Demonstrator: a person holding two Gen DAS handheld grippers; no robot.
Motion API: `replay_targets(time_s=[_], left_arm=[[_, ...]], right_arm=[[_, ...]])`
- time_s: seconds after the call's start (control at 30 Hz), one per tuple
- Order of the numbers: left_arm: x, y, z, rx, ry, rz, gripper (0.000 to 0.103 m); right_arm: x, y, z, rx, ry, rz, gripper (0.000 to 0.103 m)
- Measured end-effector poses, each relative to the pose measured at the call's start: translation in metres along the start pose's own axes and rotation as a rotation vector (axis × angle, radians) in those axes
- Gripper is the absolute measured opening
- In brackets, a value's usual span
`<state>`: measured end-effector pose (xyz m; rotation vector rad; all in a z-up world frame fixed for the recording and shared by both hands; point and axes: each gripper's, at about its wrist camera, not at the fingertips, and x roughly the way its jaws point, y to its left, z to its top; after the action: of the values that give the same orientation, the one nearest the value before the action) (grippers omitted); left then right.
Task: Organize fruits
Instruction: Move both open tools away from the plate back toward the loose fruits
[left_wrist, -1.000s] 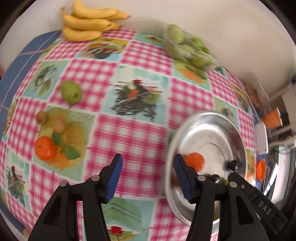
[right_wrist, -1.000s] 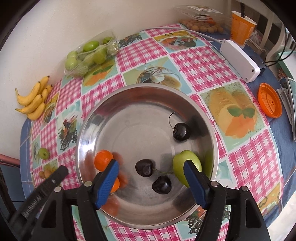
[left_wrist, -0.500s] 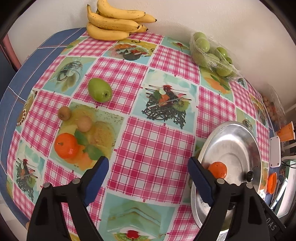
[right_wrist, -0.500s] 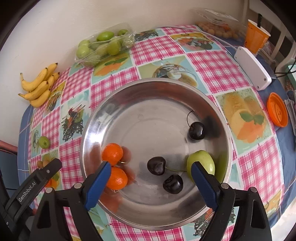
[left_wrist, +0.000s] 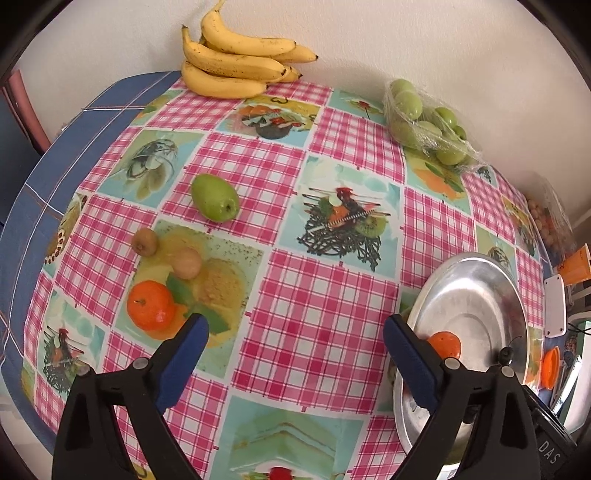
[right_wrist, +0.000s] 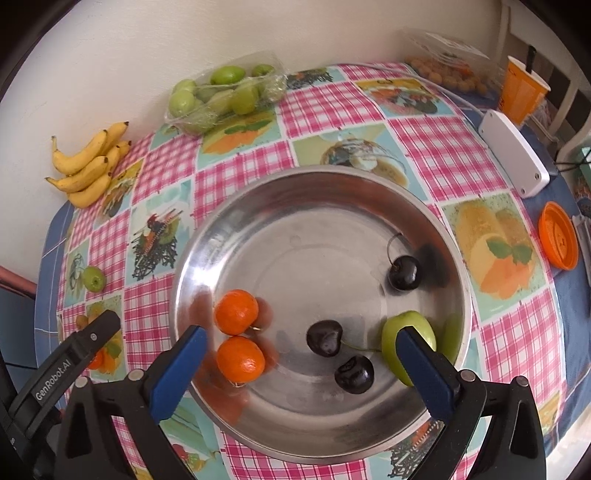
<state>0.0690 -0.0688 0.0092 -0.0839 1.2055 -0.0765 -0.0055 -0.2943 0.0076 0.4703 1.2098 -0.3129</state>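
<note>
Loose fruit on the checked cloth, more in the steel bowl.
Left wrist view: the left gripper (left_wrist: 293, 334) hangs with jaws wide apart, empty; a tangerine (left_wrist: 150, 304), two kiwis (left_wrist: 187, 263) and a green pear (left_wrist: 215, 197) lie at left, bananas (left_wrist: 236, 61) at top.
Right wrist view: the right gripper (right_wrist: 301, 347), jaws apart and empty, hovers over the steel bowl (right_wrist: 295, 206) at centre, which holds two tangerines (right_wrist: 236, 311), three cherries (right_wrist: 404, 273) and a green apple (right_wrist: 392, 334).
</note>
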Motion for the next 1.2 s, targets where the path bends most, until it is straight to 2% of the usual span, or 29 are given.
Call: replay_targets(time_s=[0.17,0.33,0.57,0.8,0.97,1.2], left_arm=[[-0.006,0.009,0.002,-0.011,-0.022,0.009,0.096],[-0.011,0.02,0.002,-0.026,-0.032,-0.013,0.096],[-0.017,0.032,0.006,-0.037,-0.063,0.009,0.096],[-0.017,0.042,0.009,-0.063,-0.061,-0.006,0.096],[-0.016,0.05,0.011,-0.078,-0.059,-0.002,0.096],[-0.015,0.063,0.013,-0.083,-0.064,0.035,0.096]], right_arm=[[-0.001,0.011,-0.002,-0.023,-0.018,0.04,0.103],[-0.003,0.023,-0.004,-0.036,-0.046,0.086,0.103],[0.0,0.042,-0.009,-0.088,-0.047,0.095,0.103],[0.001,0.06,-0.013,-0.16,-0.059,0.092,0.103],[0.004,0.067,-0.014,-0.166,-0.043,0.125,0.103],[-0.005,0.083,-0.011,-0.178,-0.111,0.152,0.103]])
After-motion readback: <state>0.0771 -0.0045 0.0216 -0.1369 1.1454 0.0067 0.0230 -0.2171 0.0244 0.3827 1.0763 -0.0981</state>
